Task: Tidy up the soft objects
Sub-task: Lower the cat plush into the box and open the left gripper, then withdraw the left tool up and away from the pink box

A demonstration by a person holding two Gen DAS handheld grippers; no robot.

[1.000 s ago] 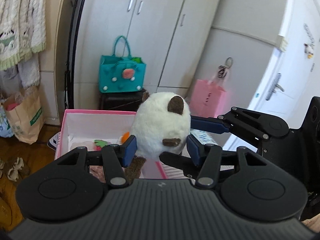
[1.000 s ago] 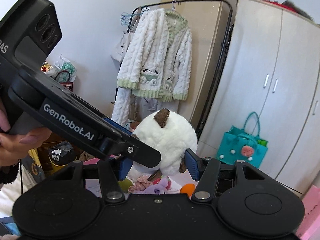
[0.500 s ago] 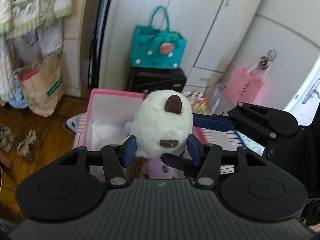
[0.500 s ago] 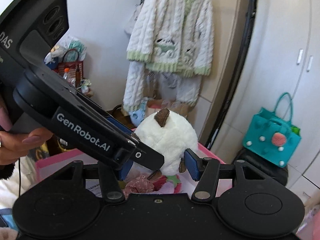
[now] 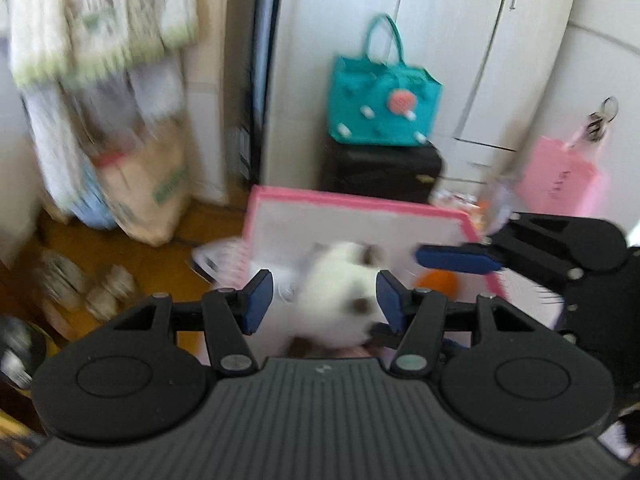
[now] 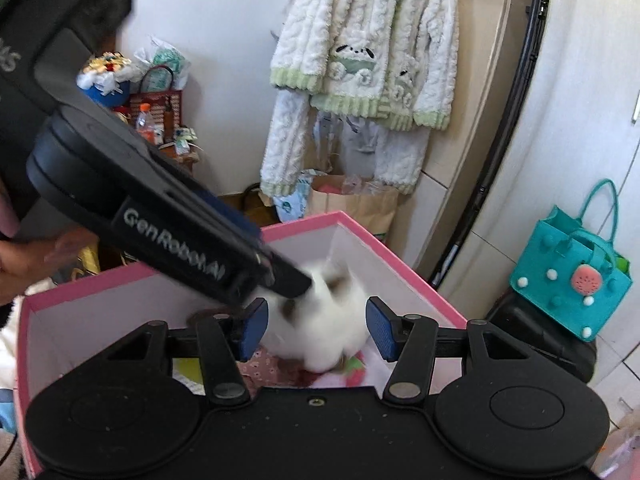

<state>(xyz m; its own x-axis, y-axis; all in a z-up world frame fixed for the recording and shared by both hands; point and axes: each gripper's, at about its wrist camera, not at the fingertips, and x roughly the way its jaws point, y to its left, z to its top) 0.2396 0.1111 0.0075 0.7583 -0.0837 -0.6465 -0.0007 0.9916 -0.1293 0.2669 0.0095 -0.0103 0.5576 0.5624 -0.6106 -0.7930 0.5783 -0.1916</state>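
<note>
A round white plush [image 5: 340,292] with small brown ears appears as a motion-blurred shape inside a pink-rimmed box [image 6: 352,224] with white inner walls. It sits between the pads of both claws but touches neither. The left claw [image 5: 324,300] is spread wide and holds nothing. The right claw [image 6: 316,328] is likewise spread and empty. Other soft things, pink, floral and green, lie at the bottom of the box beside the plush, with an orange ball [image 5: 436,282] near it. The left tool's arm, seen from the right wrist, reads "GenRobot.AI". Behind the box, a teal bag [image 6: 572,276] sits on a black case [image 5: 380,170]. A fluffy white and green cardigan [image 6: 364,48] hangs on a rack. White wardrobe doors [image 5: 448,40], a pink bag [image 5: 560,178] and a wooden floor [image 5: 168,252] complete the room.
</note>
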